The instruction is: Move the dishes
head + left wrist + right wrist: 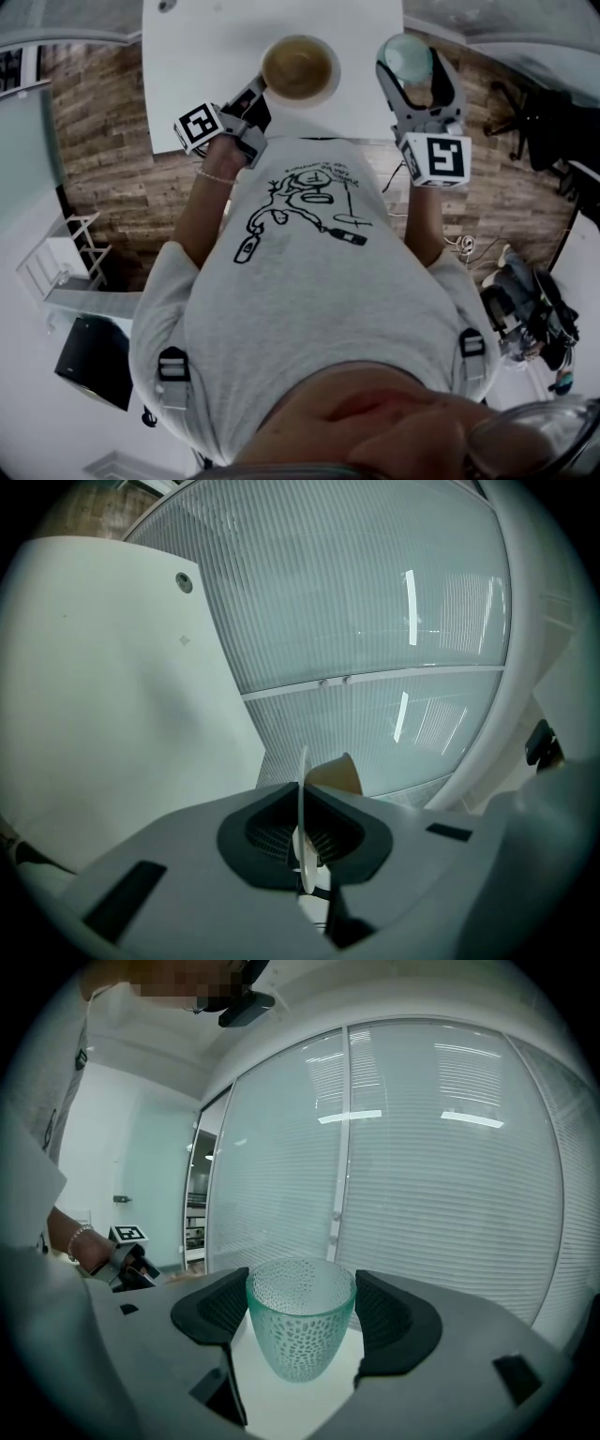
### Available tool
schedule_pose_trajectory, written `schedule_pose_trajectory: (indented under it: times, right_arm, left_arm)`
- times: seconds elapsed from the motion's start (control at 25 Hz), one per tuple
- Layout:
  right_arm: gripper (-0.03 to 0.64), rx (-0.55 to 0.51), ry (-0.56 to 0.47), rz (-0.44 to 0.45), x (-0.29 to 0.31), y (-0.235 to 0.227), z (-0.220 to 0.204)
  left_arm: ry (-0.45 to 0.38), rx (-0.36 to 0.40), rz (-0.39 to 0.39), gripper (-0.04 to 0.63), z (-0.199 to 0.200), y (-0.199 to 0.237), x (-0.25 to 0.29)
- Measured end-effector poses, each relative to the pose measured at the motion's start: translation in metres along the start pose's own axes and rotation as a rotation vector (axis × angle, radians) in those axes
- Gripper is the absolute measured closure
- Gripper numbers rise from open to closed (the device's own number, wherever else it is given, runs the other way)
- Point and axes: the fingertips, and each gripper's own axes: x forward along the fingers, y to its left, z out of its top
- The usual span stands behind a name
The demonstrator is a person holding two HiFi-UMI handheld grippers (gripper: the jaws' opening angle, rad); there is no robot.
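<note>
**Head view.** The person, in a grey printed T-shirt, stands at the near edge of a white table, which sits on a wood-plank floor. The left gripper pinches the near rim of a round bowl with a tan inside; the bowl lies over the table's near half. The right gripper encloses a pale green glass cup at the table's right edge. Whether either dish rests on the table cannot be told here.

**Left gripper view.** The jaws are closed on the bowl's thin white rim, seen edge-on between the dark pads. A sliver of its tan inside rises just beyond them. The table fills the left side, and ribbed window blinds lie beyond it.

**Right gripper view.** The glass cup, upright and covered in a dotted relief, stands between the two dark pads, which press against its sides near the rim. A white surface shows below it. At far left appear the left gripper and a bracelet on the wrist behind it. Window blinds cover the background.
</note>
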Motion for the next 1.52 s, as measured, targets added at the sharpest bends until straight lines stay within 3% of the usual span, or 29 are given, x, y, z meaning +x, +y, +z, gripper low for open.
schedule_pose_trajectory:
  times: [0.28, 0.52, 1.12, 1.52]
  right_arm:
    - [0.244, 0.049, 0.011, -0.001, 0.006, -0.004, -0.034]
    - [0.244, 0.015, 0.010, -0.016, 0.018, -0.008, -0.075]
    - [0.244, 0.061, 0.151, 0.037, 0.039, 0.004, -0.205]
    - [0.244, 0.077, 0.217, 0.032, 0.047, 0.000, -0.264]
  left_arm:
    - [0.002, -0.004, -0.005, 0.583, 0.000, -0.002, 0.001]
    - [0.002, 0.000, -0.004, 0.583, 0.002, -0.002, 0.001]
    - [-0.003, 0.003, 0.003, 0.583, 0.001, -0.001, 0.000]
    - [-0.008, 0.003, 0.013, 0.583, 0.003, 0.004, -0.001]
